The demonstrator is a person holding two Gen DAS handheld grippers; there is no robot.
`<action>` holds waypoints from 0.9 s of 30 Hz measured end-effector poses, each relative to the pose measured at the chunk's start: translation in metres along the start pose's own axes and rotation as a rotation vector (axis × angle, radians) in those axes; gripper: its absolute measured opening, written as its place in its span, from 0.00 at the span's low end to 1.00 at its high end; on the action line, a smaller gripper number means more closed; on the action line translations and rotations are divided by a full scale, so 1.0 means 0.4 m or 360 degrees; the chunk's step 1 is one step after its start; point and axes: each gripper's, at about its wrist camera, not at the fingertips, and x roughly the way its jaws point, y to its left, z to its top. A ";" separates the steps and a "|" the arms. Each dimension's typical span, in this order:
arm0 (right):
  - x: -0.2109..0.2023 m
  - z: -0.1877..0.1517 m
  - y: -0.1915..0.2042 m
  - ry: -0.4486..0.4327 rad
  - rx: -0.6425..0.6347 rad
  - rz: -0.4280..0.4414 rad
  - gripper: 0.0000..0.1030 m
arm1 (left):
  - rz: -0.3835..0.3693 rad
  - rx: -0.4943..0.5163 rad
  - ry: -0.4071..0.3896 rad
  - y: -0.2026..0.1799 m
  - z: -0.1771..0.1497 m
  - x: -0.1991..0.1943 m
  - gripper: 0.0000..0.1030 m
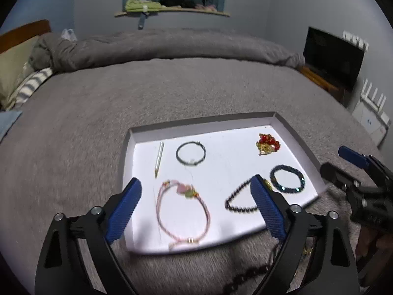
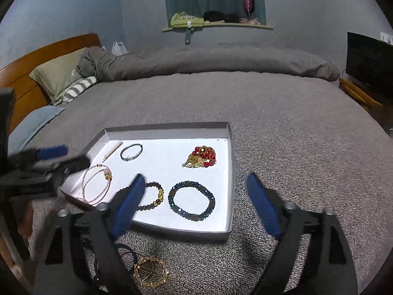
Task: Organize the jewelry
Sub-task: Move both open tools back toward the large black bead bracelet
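At six o'clock in the right wrist view, a gold ring-shaped hair clip (image 2: 150, 272) and a dark band (image 2: 127, 253), partly hidden behind a finger, are seen on the grey bedspread (image 2: 282, 127). The right gripper (image 2: 194, 206) is held with jaws wide apart and empty; the left gripper (image 1: 196, 205) likewise. Beyond, the white tray (image 2: 229, 172) is laid out with a blue bead bracelet (image 2: 191, 201), a dark bead bracelet (image 2: 153, 196) half covered by a finger, a pink cord bracelet (image 1: 183, 212), blurred, a thin dark bangle (image 1: 190, 153), a pale hairpin (image 1: 159, 158) and a red-and-gold tangle (image 2: 201, 159) at one o'clock.
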 end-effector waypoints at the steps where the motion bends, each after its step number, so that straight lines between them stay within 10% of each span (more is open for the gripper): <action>1: -0.005 0.000 -0.001 -0.0016 0.0015 -0.0008 0.91 | -0.0003 -0.0018 -0.0011 0.005 -0.012 -0.008 0.91; 27: -0.110 -0.116 -0.023 -0.0084 -0.0010 -0.0186 0.95 | 0.0095 0.0132 -0.0010 0.003 -0.213 -0.094 0.93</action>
